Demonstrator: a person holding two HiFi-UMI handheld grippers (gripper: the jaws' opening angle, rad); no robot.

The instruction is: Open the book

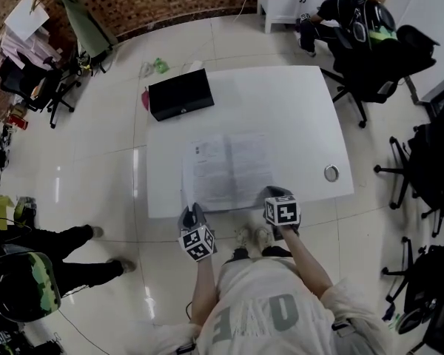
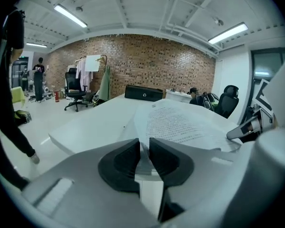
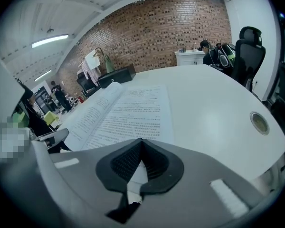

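Note:
The book [image 1: 229, 170] lies open and flat on the white table [image 1: 281, 102], near its front edge, with printed pages showing in both gripper views [image 2: 180, 125] [image 3: 128, 113]. My left gripper [image 1: 190, 211] sits at the table's front edge by the book's near left corner. Its jaws [image 2: 144, 148] stand a narrow gap apart and the pads press on nothing. My right gripper [image 1: 275, 193] rests at the book's near right corner, and its jaws [image 3: 141, 144] are shut with nothing between them. Each gripper shows at the edge of the other's view.
A black box [image 1: 180, 93] stands at the table's far left corner. A round metal grommet [image 1: 331, 172] sits near the right edge. Office chairs [image 1: 377, 58] stand to the right, a person sits at the back [image 1: 333, 9], and another person stands at the left [image 1: 29, 265].

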